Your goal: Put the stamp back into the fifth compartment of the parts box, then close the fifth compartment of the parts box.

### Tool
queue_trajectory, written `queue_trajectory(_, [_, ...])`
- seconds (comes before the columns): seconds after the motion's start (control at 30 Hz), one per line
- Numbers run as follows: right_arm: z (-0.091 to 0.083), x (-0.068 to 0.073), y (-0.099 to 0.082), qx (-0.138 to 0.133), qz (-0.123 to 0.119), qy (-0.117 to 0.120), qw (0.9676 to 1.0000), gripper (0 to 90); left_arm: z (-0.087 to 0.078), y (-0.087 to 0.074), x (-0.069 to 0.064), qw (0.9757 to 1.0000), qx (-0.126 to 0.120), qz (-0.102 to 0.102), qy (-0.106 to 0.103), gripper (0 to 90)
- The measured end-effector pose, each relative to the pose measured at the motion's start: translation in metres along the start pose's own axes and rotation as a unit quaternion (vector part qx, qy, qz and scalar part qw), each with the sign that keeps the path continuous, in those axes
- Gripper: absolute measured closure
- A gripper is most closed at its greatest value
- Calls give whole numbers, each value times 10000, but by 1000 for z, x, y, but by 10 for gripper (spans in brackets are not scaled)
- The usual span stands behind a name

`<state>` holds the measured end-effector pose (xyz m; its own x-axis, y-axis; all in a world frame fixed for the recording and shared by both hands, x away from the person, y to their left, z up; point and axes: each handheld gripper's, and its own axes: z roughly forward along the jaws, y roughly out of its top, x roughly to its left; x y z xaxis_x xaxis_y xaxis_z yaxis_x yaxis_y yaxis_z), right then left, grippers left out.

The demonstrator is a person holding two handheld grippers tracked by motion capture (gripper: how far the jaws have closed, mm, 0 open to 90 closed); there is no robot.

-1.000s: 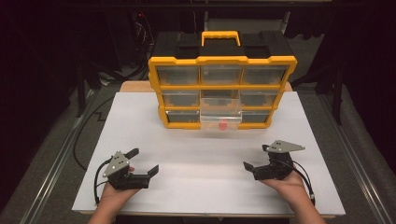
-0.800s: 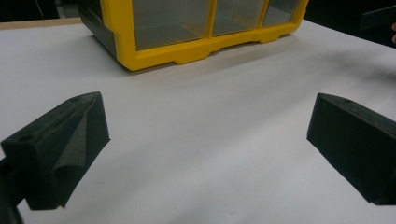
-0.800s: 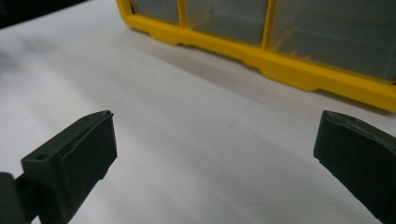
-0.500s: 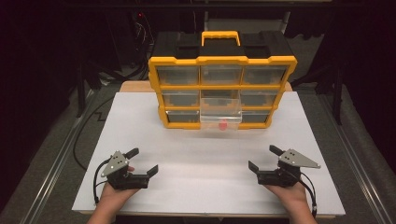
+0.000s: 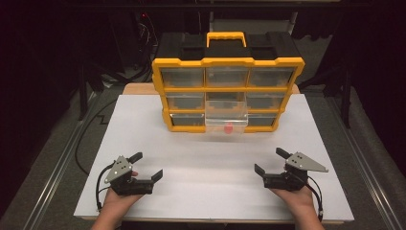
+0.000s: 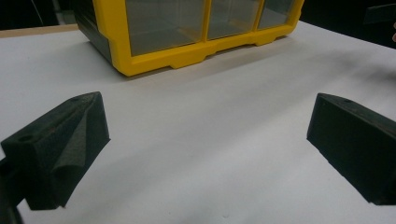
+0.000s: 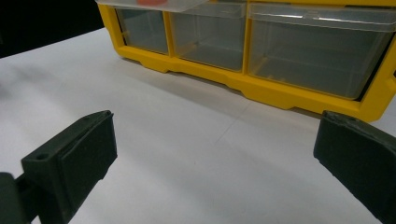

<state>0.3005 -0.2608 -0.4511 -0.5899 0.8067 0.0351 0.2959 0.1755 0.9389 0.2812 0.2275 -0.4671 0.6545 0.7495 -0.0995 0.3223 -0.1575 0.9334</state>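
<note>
The yellow organizer [image 5: 227,93] stands upright on the white table [image 5: 143,124], well ahead of both grippers and between their lines of reach. Its middle drawer [image 5: 226,119] in the bottom row is pulled partway out, with a small red piece [image 5: 229,128] lying inside it.

The left gripper [image 5: 146,166] rests low near the table's near edge, its jaws spread wide and holding nothing; in the left gripper view the organizer's yellow corner sits ahead and to the left of the jaws. The right gripper [image 5: 270,161] mirrors it, jaws likewise apart and empty, with the organizer's bottom row of drawers straight ahead in the right gripper view.

The organizer looks like rigid moulded plastic, with a yellow frame, a black back and top, and a yellow carry handle [image 5: 226,38]. The drawers are clear, thin-walled, smooth plastic, so they probably slide easily and weigh little. That glossy front is likely slippery under the foam-like black jaw pads. The sensible hold seems to be the open drawer's front lip, pinched from above and below. The red piece looks small and light, and could roll if the drawer is jolted.
</note>
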Motion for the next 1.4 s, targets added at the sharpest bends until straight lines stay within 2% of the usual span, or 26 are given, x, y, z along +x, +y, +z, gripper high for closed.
queue_trajectory(0.17, [2, 0, -1, 67, -63, -37, 10000, 1, 1, 0, 1, 10000, 32, 16, 42, 3])
queue_trajectory(0.5, [1, 0, -1, 43, -23, -65, 10000, 2, 1, 0, -1, 10000, -1, 24, 27, 3])
queue_trajectory(0.67, [0, 1, 0, -6, -76, -43, 10000, 28, 1, 0, 1, 10000, -17, 2, 65, 3])
queue_trajectory(0.8, [-2, 4, 0, -31, -86, -47, 9999, 65, -2, 0, 0, 10000, -80, -32, 19, 3])
queue_trajectory(0.93, [-3, 6, 1, -84, -46, -11, 10000, 158, -3, 1, -1, 9999, -118, -17, 1, 3])
queue_trajectory(1.17, [0, 5, 0, -39, -27, 2, 10000, 236, 0, 1, 0, 10000, -72, -9, 23, 3])
queue_trajectory(1.4, [1, 8, -1, 13, -97, 67, 9999, 457, 0, 0, -1, 10000, -38, 10, 26, 3])
